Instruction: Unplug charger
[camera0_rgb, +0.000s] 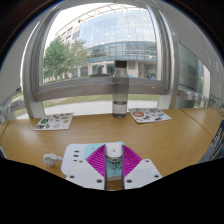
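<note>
My gripper (113, 158) is low over a wooden table (150, 140). A small white charger block (114, 151) sits between the two magenta pads (97, 160), and both pads press on its sides. Its lower part is hidden between the fingers, and no socket or cable shows there. A small white object (50, 158) lies on the table just left of the fingers; I cannot tell what it is.
A tall grey bottle (120, 90) stands at the table's far edge by the window. A leaflet (54, 121) lies at the far left and another (150, 116) at the far right. Bare wood lies between them and the fingers.
</note>
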